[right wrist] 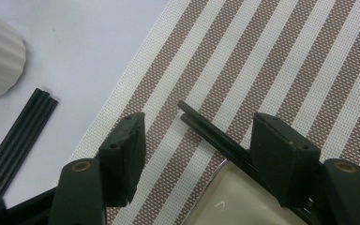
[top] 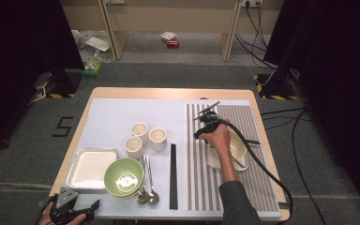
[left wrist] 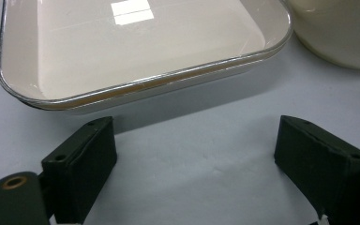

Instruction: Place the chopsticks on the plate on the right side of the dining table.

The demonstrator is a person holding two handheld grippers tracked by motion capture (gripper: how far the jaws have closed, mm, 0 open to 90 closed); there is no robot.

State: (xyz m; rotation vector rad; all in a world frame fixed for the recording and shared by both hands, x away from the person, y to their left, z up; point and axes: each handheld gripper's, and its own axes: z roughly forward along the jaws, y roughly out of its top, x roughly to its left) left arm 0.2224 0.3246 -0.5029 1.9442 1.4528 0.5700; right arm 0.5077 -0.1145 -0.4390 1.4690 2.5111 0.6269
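Bright overhead light, glare, dark edges.

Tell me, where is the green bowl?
In the high view the green bowl sits near the table's front left, touching the white tray on its left, with spoons just right.

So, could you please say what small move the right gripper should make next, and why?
Probably shift the right gripper sideways to centre the black chopsticks before closing. Its jaws stand open, and the pair, lying across the rim of the white dish on the striped mat, sits close to one jaw.
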